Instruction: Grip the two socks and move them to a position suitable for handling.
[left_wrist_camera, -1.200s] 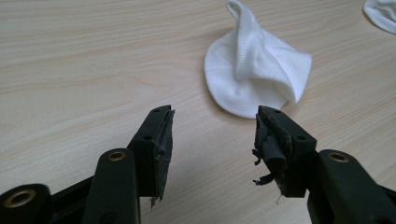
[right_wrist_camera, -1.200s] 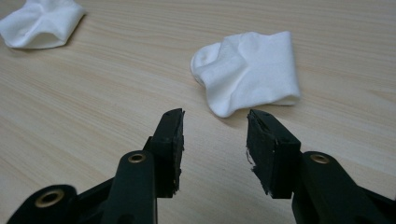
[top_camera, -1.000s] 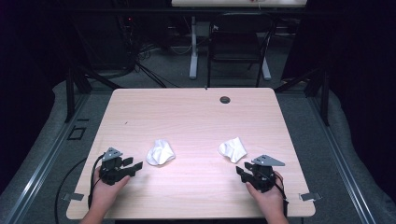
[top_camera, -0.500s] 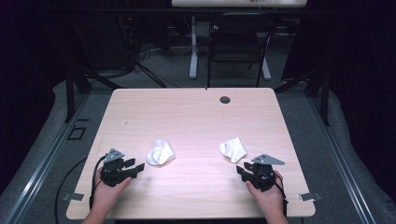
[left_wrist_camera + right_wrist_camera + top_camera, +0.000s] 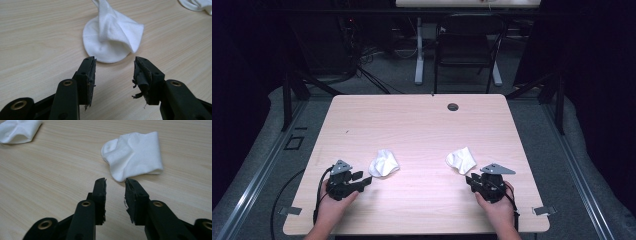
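The left gripper (image 5: 115, 67), jaws closing yet wide and empty, faced the left sock (image 5: 112, 37). The right gripper (image 5: 115, 185), narrowing and empty, faced the right sock (image 5: 135, 155).

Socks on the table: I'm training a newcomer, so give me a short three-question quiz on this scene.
1. How many white socks lie on the table?
2. True or false: the right hand-held gripper is clamped on a sock.
3. Which sock is nearest the left hand-held gripper: A the left sock, B the right sock?

Key: 1. Two. 2. False; nothing lies between its jaws, which have just been closing. 3. A.
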Available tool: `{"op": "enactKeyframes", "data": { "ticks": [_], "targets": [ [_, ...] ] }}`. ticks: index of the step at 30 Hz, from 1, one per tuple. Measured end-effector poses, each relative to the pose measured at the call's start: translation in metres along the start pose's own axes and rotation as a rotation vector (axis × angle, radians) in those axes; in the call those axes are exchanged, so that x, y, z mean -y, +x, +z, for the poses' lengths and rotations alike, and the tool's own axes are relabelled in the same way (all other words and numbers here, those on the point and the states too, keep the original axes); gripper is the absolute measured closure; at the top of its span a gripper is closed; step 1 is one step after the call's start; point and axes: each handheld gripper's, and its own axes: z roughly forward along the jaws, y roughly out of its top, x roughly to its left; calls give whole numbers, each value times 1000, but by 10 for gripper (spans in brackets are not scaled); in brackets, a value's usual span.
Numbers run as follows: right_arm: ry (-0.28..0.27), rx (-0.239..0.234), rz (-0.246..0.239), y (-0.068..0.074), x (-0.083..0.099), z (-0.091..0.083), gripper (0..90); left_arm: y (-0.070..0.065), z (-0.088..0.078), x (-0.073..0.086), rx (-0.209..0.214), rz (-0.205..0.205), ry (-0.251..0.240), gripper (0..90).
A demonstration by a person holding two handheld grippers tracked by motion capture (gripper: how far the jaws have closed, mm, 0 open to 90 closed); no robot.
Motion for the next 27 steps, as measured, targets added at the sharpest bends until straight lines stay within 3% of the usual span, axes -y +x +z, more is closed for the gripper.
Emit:
{"op": "enactKeyframes", "data": {
  "ticks": [9, 11, 14, 27],
  "targets": [
    [13, 49, -55, 2, -18, 9, 753, -3, 0, 1, 12, 0, 2, 522],
    [26, 63, -72, 1, -26, 18, 792, -4, 1, 1, 12, -2, 1, 521],
    [58, 60, -68, 2, -34, 27, 826, -5, 2, 1, 22, 8, 12, 533],
    [58, 108, -47, -4, -53, 54, 786, -6, 4, 2, 26, 21, 19, 538]
  ]
}}
